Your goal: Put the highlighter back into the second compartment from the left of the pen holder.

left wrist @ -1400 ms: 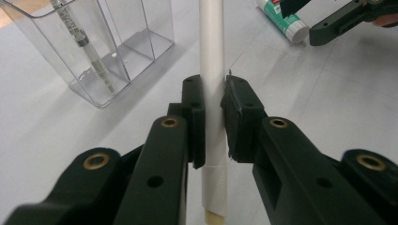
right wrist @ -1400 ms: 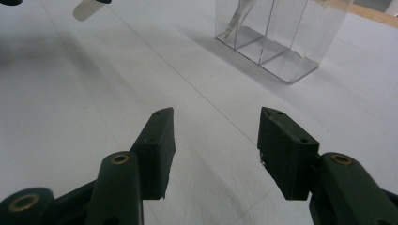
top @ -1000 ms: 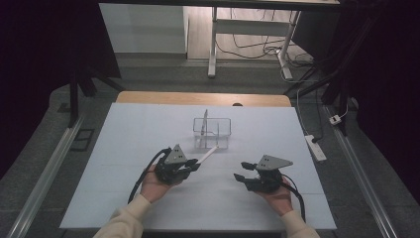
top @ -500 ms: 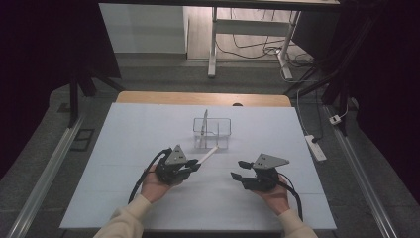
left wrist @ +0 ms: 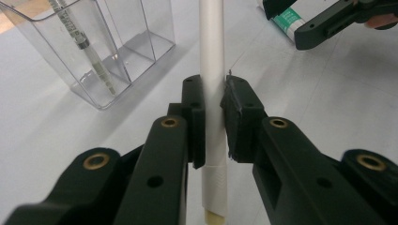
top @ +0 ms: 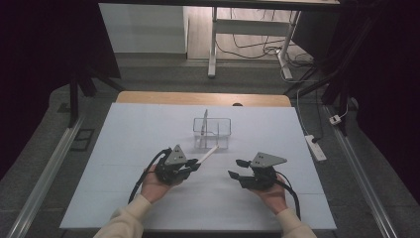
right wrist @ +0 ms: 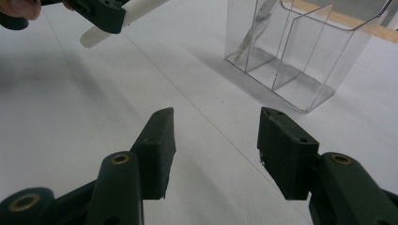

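High view: a clear box (top: 212, 130) with partitions stands on the white table (top: 124, 148), and a thin stick-like item leans upright in its left compartment. The left gripper (top: 190, 166) sits just in front of the box and a little to its left, held in the person's left hand (top: 153, 186). Its jaws are clamped on a white tube (top: 208, 153), which slants from the jaws up toward the front of the box and ends just short of it. The right gripper (top: 236, 168) lies in front of the box and to its right, well apart from it, in the right hand (top: 272, 194); its jaws stand apart with nothing between them, pointing toward the left gripper.

Left gripper view: the two black jaws press on the tube (left wrist: 213, 70) from both sides, and the tube runs straight up beyond them. The box (left wrist: 101, 51) is off to the upper left, holding a slim marked stick (left wrist: 89, 51) in its nearest compartment. The right gripper's jaw tips (left wrist: 324, 23) show at the upper right.

Right gripper view: the jaws are spread wide over bare table, empty. The box (right wrist: 300, 51) stands ahead to the right. At the upper left, left of the box, the left gripper (right wrist: 101, 11) holds the tube (right wrist: 126, 16) above the table.
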The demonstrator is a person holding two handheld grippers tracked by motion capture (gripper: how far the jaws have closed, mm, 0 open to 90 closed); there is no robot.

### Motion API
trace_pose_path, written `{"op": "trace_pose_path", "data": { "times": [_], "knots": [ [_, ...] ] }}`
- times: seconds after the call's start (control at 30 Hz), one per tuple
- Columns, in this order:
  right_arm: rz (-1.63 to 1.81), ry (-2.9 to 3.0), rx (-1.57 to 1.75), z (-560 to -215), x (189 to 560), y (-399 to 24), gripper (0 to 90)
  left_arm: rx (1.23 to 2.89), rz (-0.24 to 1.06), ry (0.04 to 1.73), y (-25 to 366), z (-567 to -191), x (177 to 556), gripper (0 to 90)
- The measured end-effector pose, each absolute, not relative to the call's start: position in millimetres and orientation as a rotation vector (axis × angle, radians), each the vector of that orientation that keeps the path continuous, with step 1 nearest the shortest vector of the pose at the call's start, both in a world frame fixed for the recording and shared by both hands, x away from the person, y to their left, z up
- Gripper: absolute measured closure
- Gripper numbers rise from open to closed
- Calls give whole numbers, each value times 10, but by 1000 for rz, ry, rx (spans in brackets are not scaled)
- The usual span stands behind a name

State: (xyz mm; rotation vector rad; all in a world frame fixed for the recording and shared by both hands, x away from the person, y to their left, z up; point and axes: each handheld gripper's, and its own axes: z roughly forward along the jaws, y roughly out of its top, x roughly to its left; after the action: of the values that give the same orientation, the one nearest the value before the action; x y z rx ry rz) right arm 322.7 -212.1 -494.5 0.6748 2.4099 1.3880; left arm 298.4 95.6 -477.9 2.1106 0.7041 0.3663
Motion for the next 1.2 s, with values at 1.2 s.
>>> {"op": "trace_pose_path", "data": {
  "times": [1.2],
  "knots": [
    [1495,2399,720,-4893,3313,-1898,447,2124,357,622,756,-4845,2931,789]
  ]
}}
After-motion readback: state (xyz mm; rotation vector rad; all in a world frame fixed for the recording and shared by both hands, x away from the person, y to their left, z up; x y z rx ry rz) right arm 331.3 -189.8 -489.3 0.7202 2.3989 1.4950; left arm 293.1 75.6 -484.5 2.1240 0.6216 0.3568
